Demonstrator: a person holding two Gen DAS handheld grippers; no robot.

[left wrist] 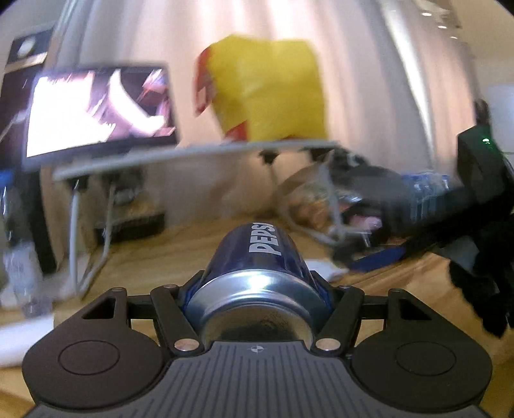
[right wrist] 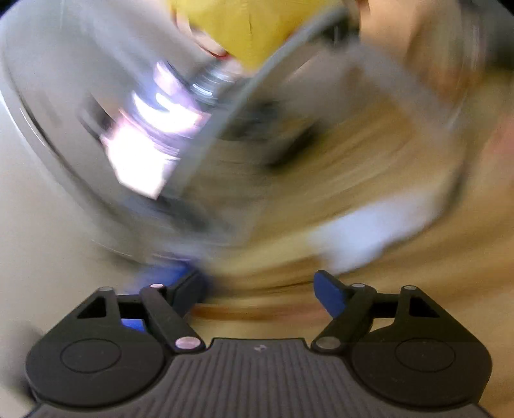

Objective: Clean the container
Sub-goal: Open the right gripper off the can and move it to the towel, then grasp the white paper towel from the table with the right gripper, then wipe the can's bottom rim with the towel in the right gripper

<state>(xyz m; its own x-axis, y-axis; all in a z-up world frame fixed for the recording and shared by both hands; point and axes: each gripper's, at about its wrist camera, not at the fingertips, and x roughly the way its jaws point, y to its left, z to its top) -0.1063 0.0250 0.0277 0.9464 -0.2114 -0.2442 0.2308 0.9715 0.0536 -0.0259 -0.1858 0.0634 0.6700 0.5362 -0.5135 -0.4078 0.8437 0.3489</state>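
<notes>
In your left wrist view, your left gripper [left wrist: 257, 289] is pinching a blue can [left wrist: 257, 257]. The can lies along the fingers with its silver end toward the camera and white letters on its side. It sits above the wooden counter [left wrist: 167, 250]. Past it, a lit screen [left wrist: 99, 109] stands to the left on a grey shelf [left wrist: 192, 154]. A yellow bag [left wrist: 266, 90] sits on that shelf, in the middle. On the right, a clear bag of stuff [left wrist: 324, 205] rests on the counter. The picture is a bit blurry.

In your right wrist view, your right gripper [right wrist: 261, 289] is spread apart with nothing in it. You can see its blue pads [right wrist: 329, 295]. Below them is the wooden counter [right wrist: 385, 321]. Everything else is very smeared. A bright screen [right wrist: 151, 144] shows to the left, a yellow bag [right wrist: 253, 29] at the top, and a white patch [right wrist: 369, 231] lies on the right. You cannot tell what the white patch is.
</notes>
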